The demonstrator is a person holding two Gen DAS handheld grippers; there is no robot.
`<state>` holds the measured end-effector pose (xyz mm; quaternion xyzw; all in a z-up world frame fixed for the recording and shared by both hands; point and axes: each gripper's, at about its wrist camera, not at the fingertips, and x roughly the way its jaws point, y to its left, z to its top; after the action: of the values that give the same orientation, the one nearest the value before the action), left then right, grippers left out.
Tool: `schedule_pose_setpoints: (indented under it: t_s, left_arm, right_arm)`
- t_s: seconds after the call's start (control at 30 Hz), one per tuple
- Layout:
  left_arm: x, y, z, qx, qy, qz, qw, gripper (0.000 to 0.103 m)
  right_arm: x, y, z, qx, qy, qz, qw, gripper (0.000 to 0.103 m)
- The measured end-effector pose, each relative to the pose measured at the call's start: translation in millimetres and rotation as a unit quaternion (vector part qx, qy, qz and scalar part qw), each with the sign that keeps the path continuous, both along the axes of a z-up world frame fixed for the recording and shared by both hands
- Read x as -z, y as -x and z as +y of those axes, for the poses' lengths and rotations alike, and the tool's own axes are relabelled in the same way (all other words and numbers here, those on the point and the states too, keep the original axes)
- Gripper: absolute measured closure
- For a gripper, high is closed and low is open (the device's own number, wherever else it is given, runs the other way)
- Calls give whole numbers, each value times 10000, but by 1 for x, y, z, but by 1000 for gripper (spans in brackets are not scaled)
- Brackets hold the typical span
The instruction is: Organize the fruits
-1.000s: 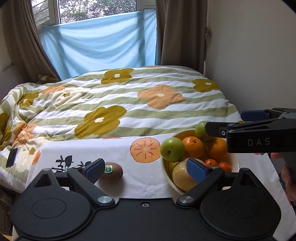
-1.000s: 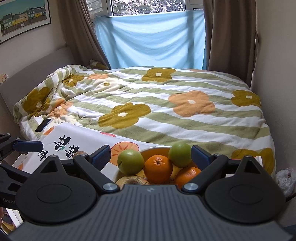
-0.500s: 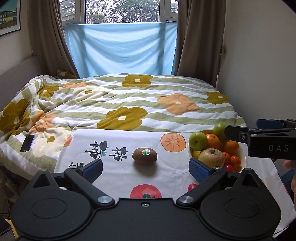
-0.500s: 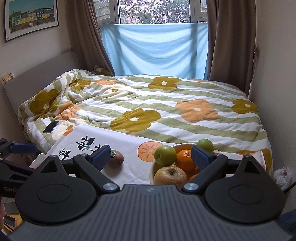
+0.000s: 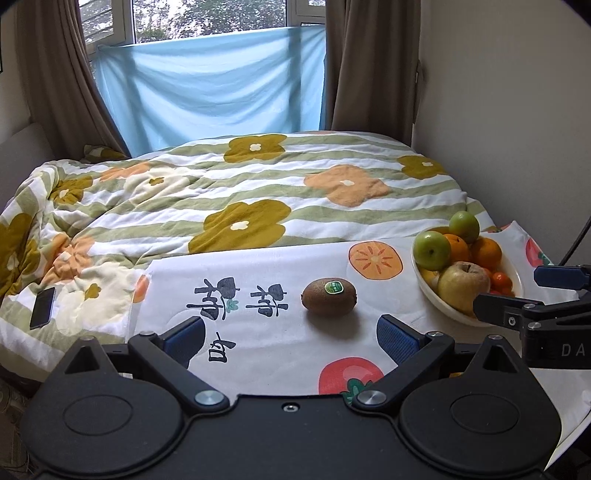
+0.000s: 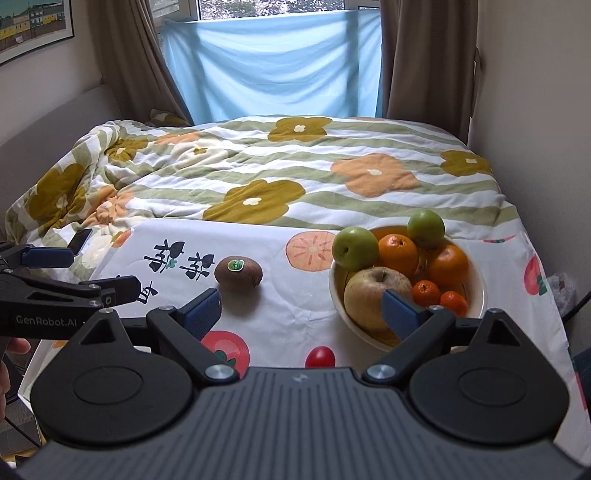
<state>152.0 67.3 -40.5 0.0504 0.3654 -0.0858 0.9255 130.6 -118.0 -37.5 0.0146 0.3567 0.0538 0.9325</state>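
A: From the left wrist view we see our left tool (image 5: 290, 338) with its blue pads spread wide and nothing between them. The kiwi (image 5: 329, 296) lies on the printed cloth (image 5: 258, 332) just above the gap, in the middle of the frame.

B: From the right wrist view our right tool (image 6: 301, 312) is spread too, also holding nothing. Here the kiwi (image 6: 238, 273) sits left of centre, and the bowl (image 6: 476, 291) fills the right of centre, with the right pad in front of the big yellowish apple (image 6: 369, 295).

A: What do we get there that the left view lacks?

B: A small red tomato (image 6: 320, 356) on the cloth at the lower middle, just above the tool body, and a framed picture (image 6: 33, 26) in the upper left corner. The left view hides that tomato behind the tool body.

A: Readable writing?

B: "GenRobot.AI" on the left tool's side at the left edge of the right view, and "DA" on the right tool (image 5: 532, 314) at the right edge of the left view. The kiwi carries a green sticker, too small to read. The cloth has black brush characters.

A: Around all that?

B: The flowered quilt (image 5: 240, 206) on the bed, a phone (image 5: 42, 307) at its left edge, and a blue sheet (image 5: 221, 81) over the window.
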Motion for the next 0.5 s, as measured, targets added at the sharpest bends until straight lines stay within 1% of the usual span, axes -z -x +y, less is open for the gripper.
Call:
schedule_pose_setpoints:
  t_s: [0.1,0.23,0.5]
  left_arm:
    - [12,-18,7,288,-113,8,9995,2]
    - [26,-43,10,686,-141,90,9975,2]
    - [57,-92,3,1413,-199,293,9893,2]
  right_arm:
    - [15,-4,6,240,-33,129,9996,0]
    - [34,-11,11,570,-55,325,9978,0]
    - [65,-29,16,1146,-52,667,9912,0]
